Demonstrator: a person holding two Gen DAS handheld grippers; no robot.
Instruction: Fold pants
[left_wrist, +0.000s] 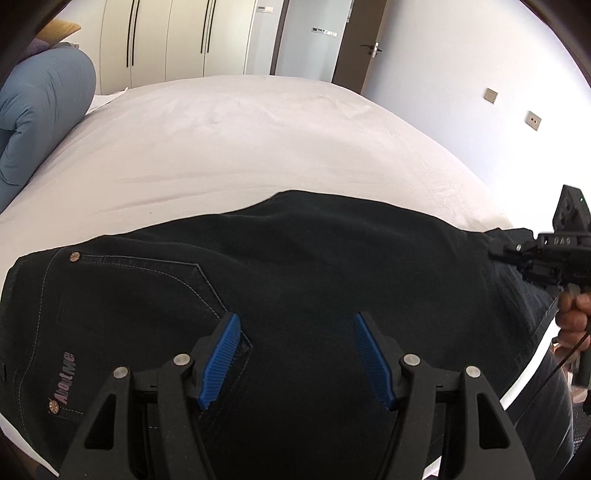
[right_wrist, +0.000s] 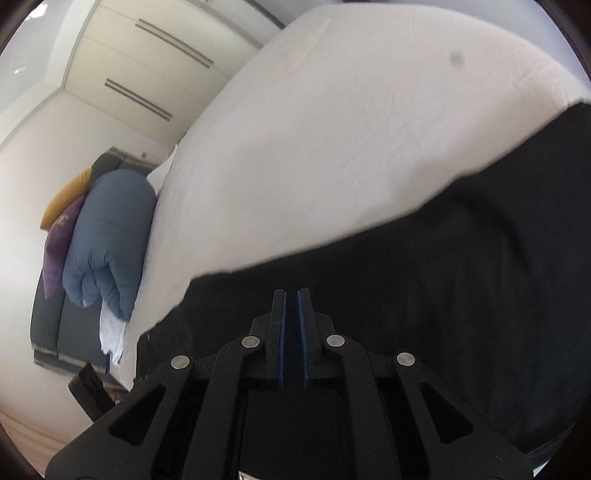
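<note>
Black pants (left_wrist: 295, 266) lie across the near side of a white bed (left_wrist: 240, 147), back pocket and "AboutMe" label at the left. My left gripper (left_wrist: 295, 325) is open, its blue pads spread just above the seat of the pants, holding nothing. My right gripper (right_wrist: 291, 295) has its pads nearly together over the black fabric (right_wrist: 424, 295); a thin dark layer seems to sit between them. In the left wrist view the right gripper (left_wrist: 495, 253) reaches in at the pants' right end.
A rolled blue duvet (left_wrist: 40, 110) lies at the head of the bed with yellow and purple pillows (right_wrist: 62, 218) behind it. Wardrobes (left_wrist: 166, 37) and a door (left_wrist: 362, 44) stand beyond the bed. The bed's right edge (left_wrist: 491, 206) is near the wall.
</note>
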